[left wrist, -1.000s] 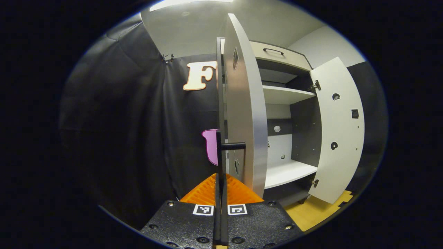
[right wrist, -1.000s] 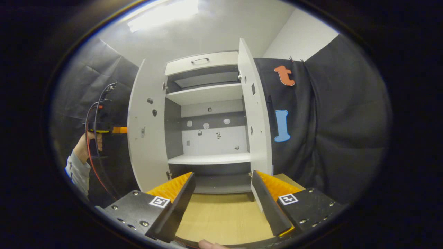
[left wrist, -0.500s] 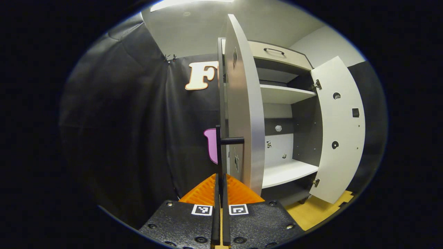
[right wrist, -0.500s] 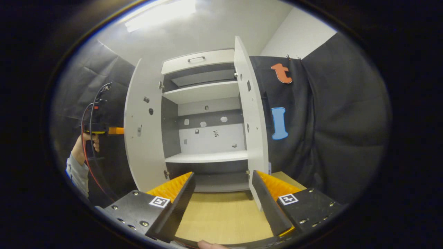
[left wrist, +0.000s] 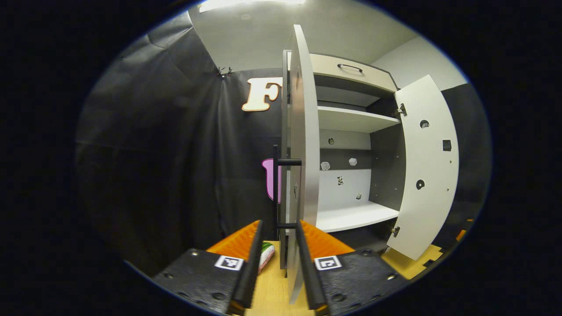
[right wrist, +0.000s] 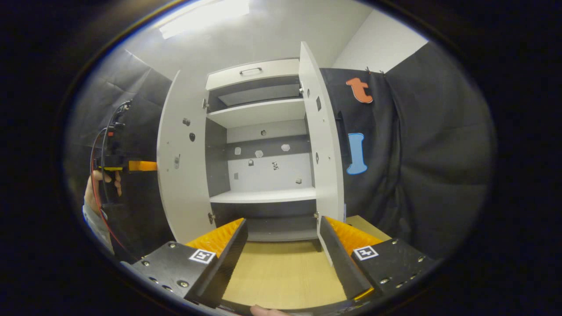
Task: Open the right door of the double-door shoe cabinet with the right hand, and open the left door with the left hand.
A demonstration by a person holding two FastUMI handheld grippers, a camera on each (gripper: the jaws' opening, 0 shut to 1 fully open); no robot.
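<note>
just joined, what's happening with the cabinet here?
A person holds a gripper in each hand in front of a white double-door shoe cabinet. Both doors stand wide open: the left door and the right door. The left gripper is open, its fingers either side of the left door's black bar handle without pressing it. The right gripper is open too, well back from the cabinet over the wooden floor. The shelves look bare.

Left tool [left wrist: 276, 263]: 2 fingers parted, straddling the left door's [left wrist: 302, 145] lower edge, not pressing it. Door seen edge-on, black bar handle [left wrist: 276, 188] on its outer face. Right door [left wrist: 423, 171] swung wide. 2 shelves [left wrist: 351, 119] visible inside cabinet.
</note>
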